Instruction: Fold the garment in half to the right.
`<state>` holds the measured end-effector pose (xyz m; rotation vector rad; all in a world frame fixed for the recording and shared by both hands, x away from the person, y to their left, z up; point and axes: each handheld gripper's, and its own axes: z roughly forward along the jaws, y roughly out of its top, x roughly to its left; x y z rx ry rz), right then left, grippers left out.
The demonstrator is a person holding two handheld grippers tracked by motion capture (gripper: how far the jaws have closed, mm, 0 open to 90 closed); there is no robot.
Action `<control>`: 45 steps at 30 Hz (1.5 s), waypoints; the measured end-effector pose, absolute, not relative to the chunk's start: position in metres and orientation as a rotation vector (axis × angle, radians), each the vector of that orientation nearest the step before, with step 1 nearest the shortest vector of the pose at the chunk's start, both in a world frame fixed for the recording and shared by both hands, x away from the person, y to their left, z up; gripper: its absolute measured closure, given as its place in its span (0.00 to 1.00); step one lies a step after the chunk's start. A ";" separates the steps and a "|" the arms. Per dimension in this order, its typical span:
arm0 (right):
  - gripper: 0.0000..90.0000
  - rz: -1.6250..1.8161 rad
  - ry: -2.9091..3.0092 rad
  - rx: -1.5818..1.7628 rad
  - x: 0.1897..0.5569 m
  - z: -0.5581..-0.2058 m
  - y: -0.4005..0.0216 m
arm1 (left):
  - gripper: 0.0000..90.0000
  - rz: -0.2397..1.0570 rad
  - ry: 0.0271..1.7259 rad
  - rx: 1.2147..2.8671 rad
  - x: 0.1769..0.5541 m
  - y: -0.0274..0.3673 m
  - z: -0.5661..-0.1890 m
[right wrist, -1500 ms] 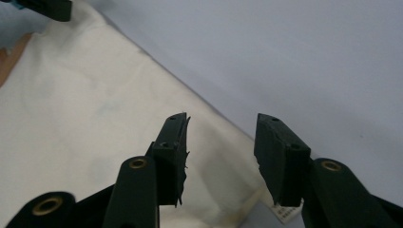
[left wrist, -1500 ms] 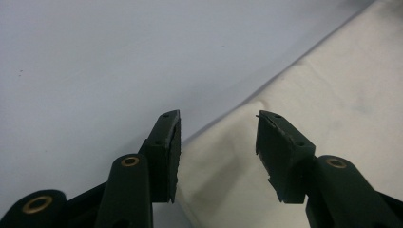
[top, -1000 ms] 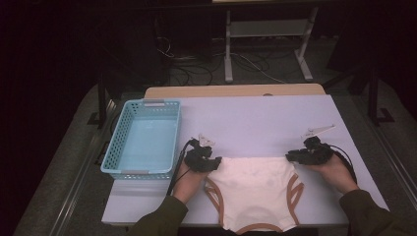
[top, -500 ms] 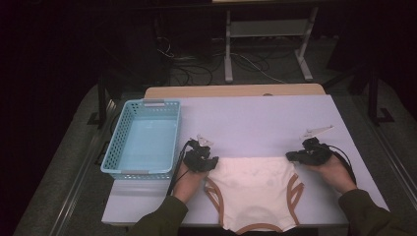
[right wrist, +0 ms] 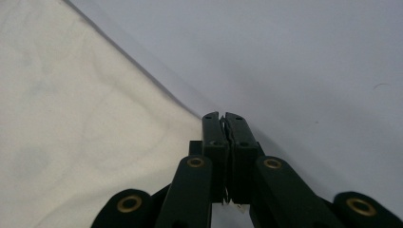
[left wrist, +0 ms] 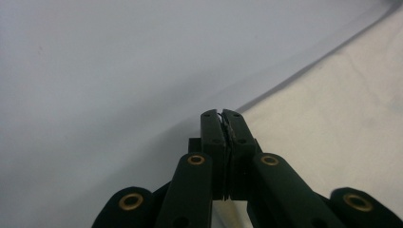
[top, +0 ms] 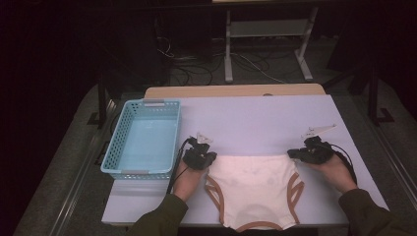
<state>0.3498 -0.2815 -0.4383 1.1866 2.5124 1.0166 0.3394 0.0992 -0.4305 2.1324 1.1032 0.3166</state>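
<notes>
A pair of cream briefs with brown trim [top: 253, 189] lies flat near the table's front edge. My left gripper [top: 211, 158] sits at the waistband's left corner. Its jaws have just been closing and now stand shut [left wrist: 222, 114], with the cream fabric's [left wrist: 332, 109] corner pinched between them. My right gripper [top: 291, 154] is at the waistband's right corner, jaws pressed together [right wrist: 223, 115] on the edge of the cloth [right wrist: 85, 118]. A hand holds each gripper low on the table.
A light blue plastic basket [top: 114, 147] stands at the table's left side, close to my left gripper. The pale table top [top: 255, 118] stretches bare behind the briefs. Beyond it are a wooden edge, cables and a metal stand on a dark floor.
</notes>
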 end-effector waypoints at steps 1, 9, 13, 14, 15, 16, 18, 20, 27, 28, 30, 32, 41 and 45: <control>0.97 1.023 2.503 1.189 0.350 -0.437 -0.283 | 0.98 0.315 1.104 2.133 0.342 0.099 -0.429; 0.97 1.043 2.448 1.210 0.364 -0.429 -0.291 | 0.98 0.338 1.117 2.096 0.367 0.091 -0.422; 0.97 1.037 2.425 1.227 0.377 -0.428 -0.296 | 0.98 0.339 1.125 2.089 0.382 0.086 -0.423; 0.97 1.037 2.416 1.236 0.380 -0.428 -0.297 | 0.98 0.342 1.123 2.094 0.385 0.084 -0.424; 0.97 1.042 2.409 1.246 0.383 -0.427 -0.299 | 0.98 0.343 1.120 2.095 0.388 0.082 -0.424; 0.97 1.044 2.401 1.253 0.386 -0.427 -0.300 | 0.98 0.346 1.117 2.099 0.392 0.081 -0.425; 0.97 1.027 2.397 1.265 0.391 -0.428 -0.302 | 0.98 0.350 1.115 2.105 0.399 0.078 -0.426; 0.97 1.025 2.387 1.281 0.397 -0.429 -0.304 | 0.98 0.356 1.114 2.110 0.405 0.074 -0.428; 0.97 1.010 2.374 1.318 0.415 -0.437 -0.308 | 0.97 0.368 1.125 2.130 0.423 0.069 -0.436; 0.97 1.007 2.374 1.325 0.417 -0.438 -0.308 | 0.97 0.366 1.128 2.134 0.425 0.069 -0.437; 0.97 0.999 2.370 1.324 0.421 -0.440 -0.307 | 0.97 0.364 1.131 2.138 0.427 0.068 -0.439; 0.96 0.993 2.372 1.331 0.424 -0.442 -0.306 | 0.95 0.352 1.131 2.129 0.427 0.069 -0.440; 0.65 1.131 2.334 1.360 0.419 -0.431 -0.308 | 0.67 0.354 1.068 2.100 0.412 0.078 -0.425; 0.56 1.153 2.332 1.340 0.415 -0.425 -0.304 | 0.60 0.323 1.033 2.088 0.402 0.081 -0.420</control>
